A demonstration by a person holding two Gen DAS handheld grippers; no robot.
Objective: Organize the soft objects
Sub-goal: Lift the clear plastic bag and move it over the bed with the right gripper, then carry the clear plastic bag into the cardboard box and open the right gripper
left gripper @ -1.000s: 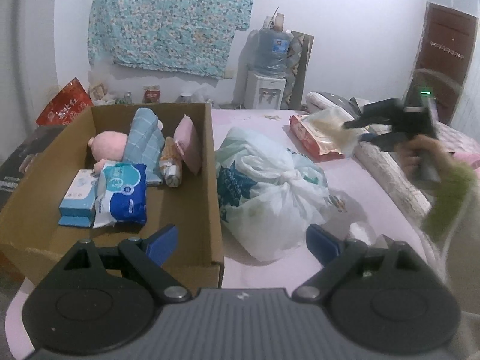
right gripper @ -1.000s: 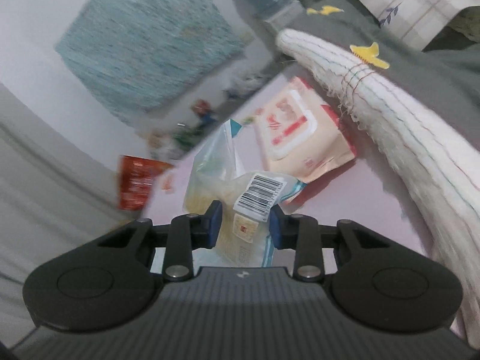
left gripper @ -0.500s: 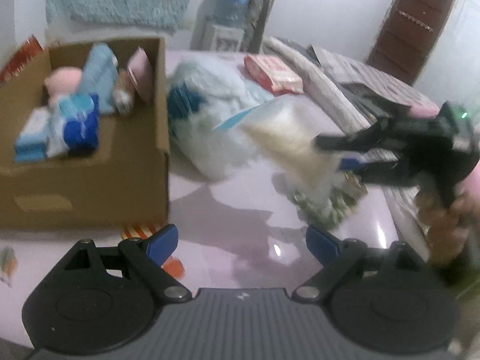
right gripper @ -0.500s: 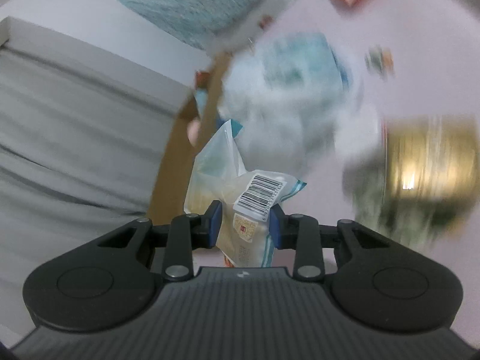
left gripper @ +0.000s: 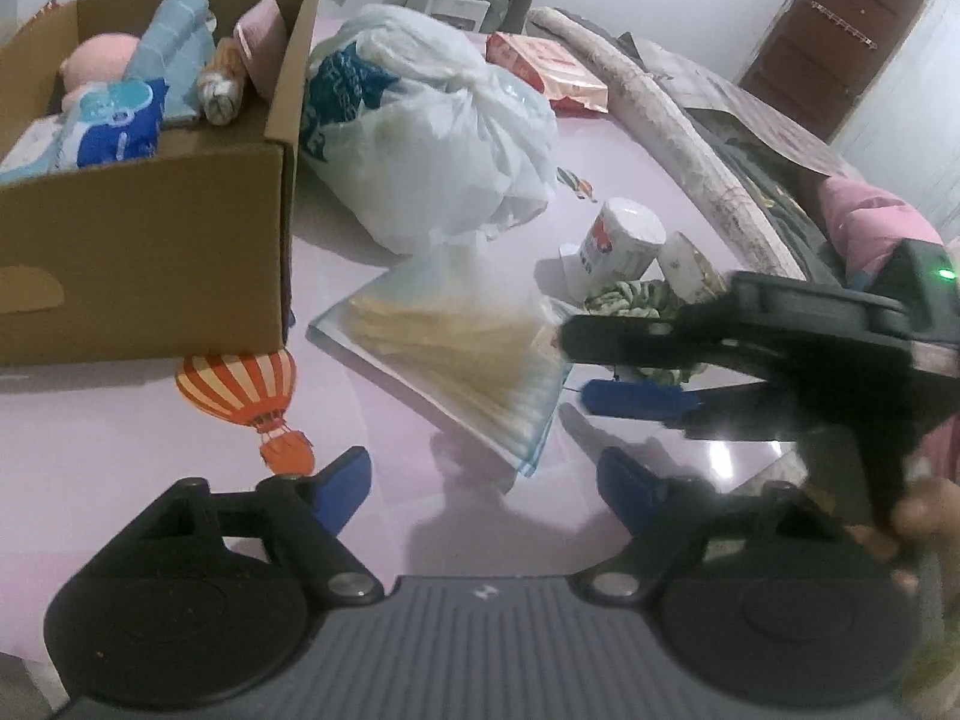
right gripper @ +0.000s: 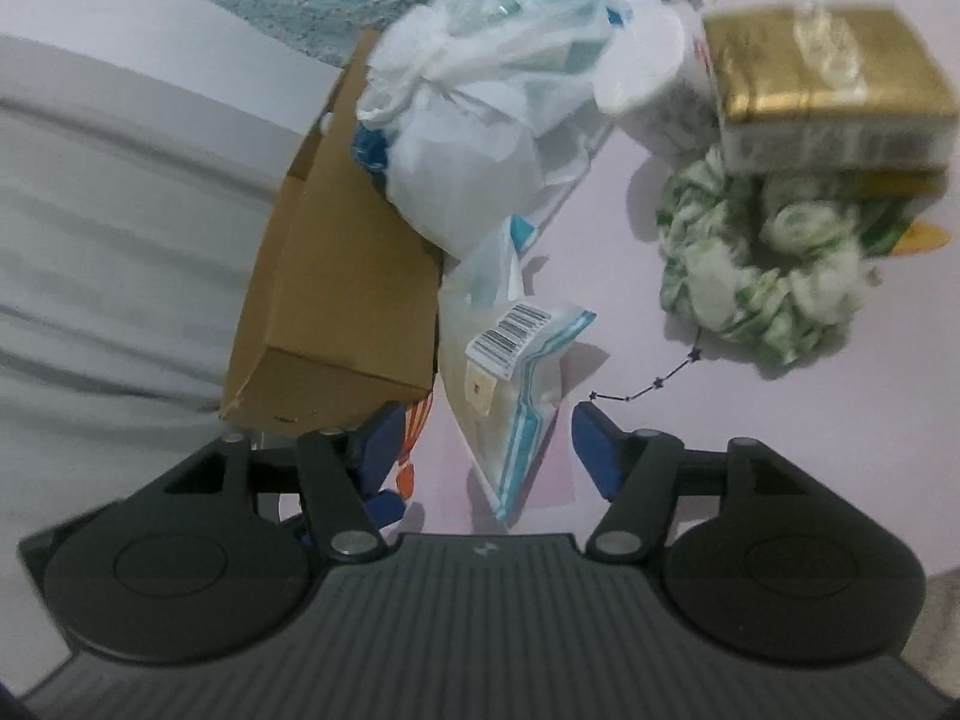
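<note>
My left gripper (left gripper: 480,483), jaws apart and just narrowing, hovers before the clear packet (left gripper: 456,354) lying right of the cardboard box (left gripper: 144,240). My right gripper (right gripper: 486,450) has just opened, releasing it. Next I'd regrasp and box it.

Dim, flat indoor light w/ soft shadows; small glare patch on the glossy pink desk (left gripper: 729,450). Fisheye bends the edges, corners dark. Gold foil-wrapped box (right gripper: 828,60) blurred.

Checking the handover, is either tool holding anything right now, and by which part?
Nothing. The right tool has just opened around the clear packet lying on the table; the left tool is open and empty.
</note>
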